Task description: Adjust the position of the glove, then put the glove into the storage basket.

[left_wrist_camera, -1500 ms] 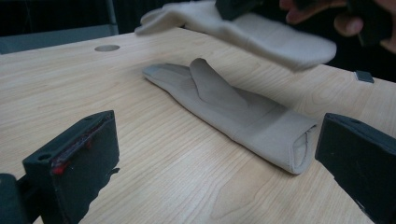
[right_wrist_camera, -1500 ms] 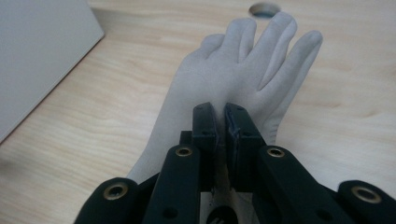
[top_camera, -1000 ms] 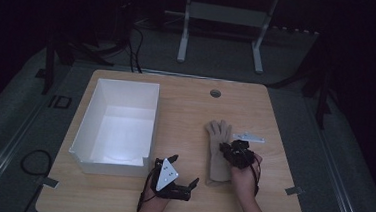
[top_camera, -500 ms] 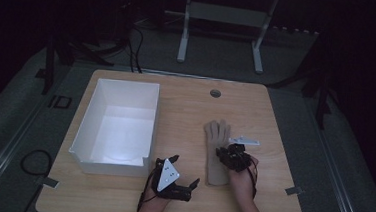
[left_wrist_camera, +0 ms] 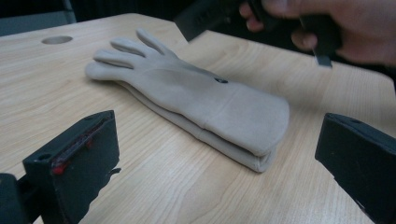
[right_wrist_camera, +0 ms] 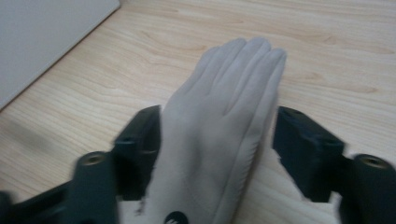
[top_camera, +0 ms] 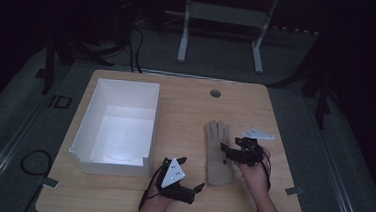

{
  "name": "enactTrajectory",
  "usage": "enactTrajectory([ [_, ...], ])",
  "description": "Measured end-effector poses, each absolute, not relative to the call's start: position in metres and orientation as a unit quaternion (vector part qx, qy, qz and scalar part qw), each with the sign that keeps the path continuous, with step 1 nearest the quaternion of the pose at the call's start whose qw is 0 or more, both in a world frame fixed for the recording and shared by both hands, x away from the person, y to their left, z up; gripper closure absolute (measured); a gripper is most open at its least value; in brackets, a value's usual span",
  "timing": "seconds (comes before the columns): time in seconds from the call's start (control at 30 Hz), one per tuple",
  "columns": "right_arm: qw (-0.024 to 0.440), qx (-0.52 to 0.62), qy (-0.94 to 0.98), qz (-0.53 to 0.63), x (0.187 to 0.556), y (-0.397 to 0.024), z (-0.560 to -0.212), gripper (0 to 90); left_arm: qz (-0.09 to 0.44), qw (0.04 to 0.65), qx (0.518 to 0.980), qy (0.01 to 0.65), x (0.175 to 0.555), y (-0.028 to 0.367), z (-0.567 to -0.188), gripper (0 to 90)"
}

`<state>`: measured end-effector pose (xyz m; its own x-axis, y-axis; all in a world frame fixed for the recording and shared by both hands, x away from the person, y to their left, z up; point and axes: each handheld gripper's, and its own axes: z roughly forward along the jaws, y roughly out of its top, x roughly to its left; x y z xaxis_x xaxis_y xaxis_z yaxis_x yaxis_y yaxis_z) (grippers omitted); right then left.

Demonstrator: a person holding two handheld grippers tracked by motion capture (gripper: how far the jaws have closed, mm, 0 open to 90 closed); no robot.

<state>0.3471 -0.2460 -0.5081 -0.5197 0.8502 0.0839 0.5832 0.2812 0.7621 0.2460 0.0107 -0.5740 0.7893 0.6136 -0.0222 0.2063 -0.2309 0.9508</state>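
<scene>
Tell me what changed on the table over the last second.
The right gripper has just been opening its fingers; they now stand apart on either side of the glove, which lies flat, let go. The glove's fingertips swung from angled left to pointing straight away. The left gripper, open, and the white box stayed put.

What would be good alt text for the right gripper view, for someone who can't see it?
A flat beige fabric glove lies on a light wooden table, fingers pointing away, between the two open black jaws of the right tongs, which do not press on it. The side of a white box shows at the upper left.
</scene>
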Motion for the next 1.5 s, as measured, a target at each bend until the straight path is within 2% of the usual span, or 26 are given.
enactTrajectory([
  [0.17,0.15,0.436,0.79,0.405,0.351,-0.254,-0.504,13.8,0.179,0.54,0.777,0.271,0.249,0.001,-0.572,0.1],
  [0.2,0.156,0.428,0.792,0.407,0.351,-0.255,-0.502,16.5,0.168,0.538,0.779,0.274,0.25,0.0,-0.571,0.1],
  [0.3,0.156,0.402,0.802,0.413,0.353,-0.26,-0.499,15.2,0.147,0.535,0.79,0.259,0.252,-0.005,-0.566,0.1],
  [0.4,0.182,0.389,0.808,0.403,0.355,-0.264,-0.497,14.1,0.14,0.533,0.803,0.227,0.252,-0.013,-0.559,0.1],
  [0.8,0.144,0.415,0.787,0.434,0.376,-0.281,-0.485,11.1,0.117,0.515,0.833,0.167,0.273,-0.048,-0.556,0.1],
  [0.87,0.147,0.416,0.783,0.438,0.381,-0.28,-0.487,13.3,0.122,0.516,0.832,0.164,0.275,-0.054,-0.555,6.1],
  [0.97,0.143,0.416,0.787,0.433,0.39,-0.277,-0.492,15.1,0.113,0.512,0.838,0.149,0.279,-0.061,-0.553,8.2],
  [1.03,0.136,0.418,0.788,0.43,0.395,-0.275,-0.495,20.5,0.112,0.51,0.842,0.138,0.282,-0.065,-0.551,15.4],
  [1.23,0.122,0.433,0.787,0.422,0.407,-0.27,-0.511,28.9,0.098,0.493,0.856,0.12,0.286,-0.071,-0.554,24.6],
  [1.5,0.104,0.454,0.789,0.402,0.426,-0.262,-0.534,29.7,0.085,0.475,0.867,0.125,0.291,-0.066,-0.562,34.4],
])
